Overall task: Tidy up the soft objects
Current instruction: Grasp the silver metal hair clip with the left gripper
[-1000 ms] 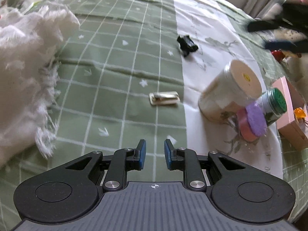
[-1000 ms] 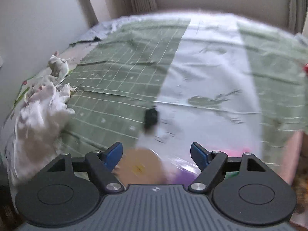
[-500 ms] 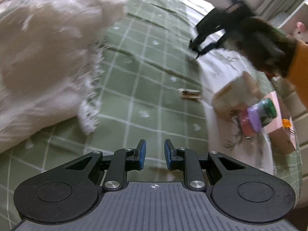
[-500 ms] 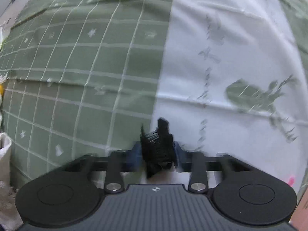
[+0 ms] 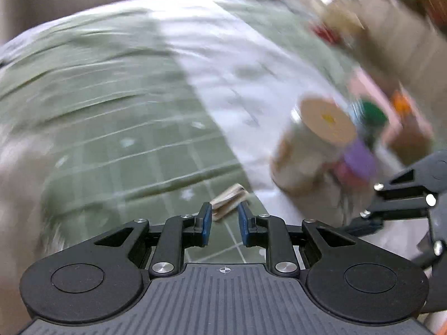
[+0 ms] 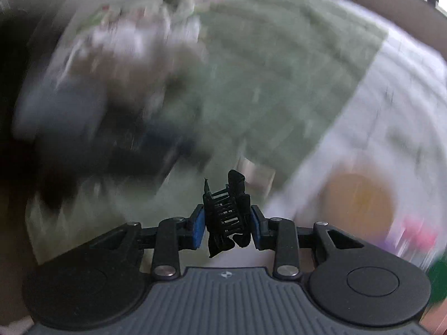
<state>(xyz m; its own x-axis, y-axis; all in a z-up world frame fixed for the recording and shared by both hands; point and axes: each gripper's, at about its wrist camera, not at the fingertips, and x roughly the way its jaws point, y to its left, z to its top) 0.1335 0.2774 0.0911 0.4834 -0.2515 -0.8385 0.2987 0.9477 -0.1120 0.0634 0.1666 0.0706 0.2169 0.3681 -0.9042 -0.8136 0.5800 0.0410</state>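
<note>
Right now our right gripper pinches a black clip; left gripper narrow, empty, a small clasp at twelve o'clock. Fast swing could shake the clip loose; jar at two o'clock.

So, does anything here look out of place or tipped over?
Yes. The big jar with the tan lid lies tipped on the bedspread, leaning among smaller containers. A small flat packet lies loose ahead of the left tongs.
</note>
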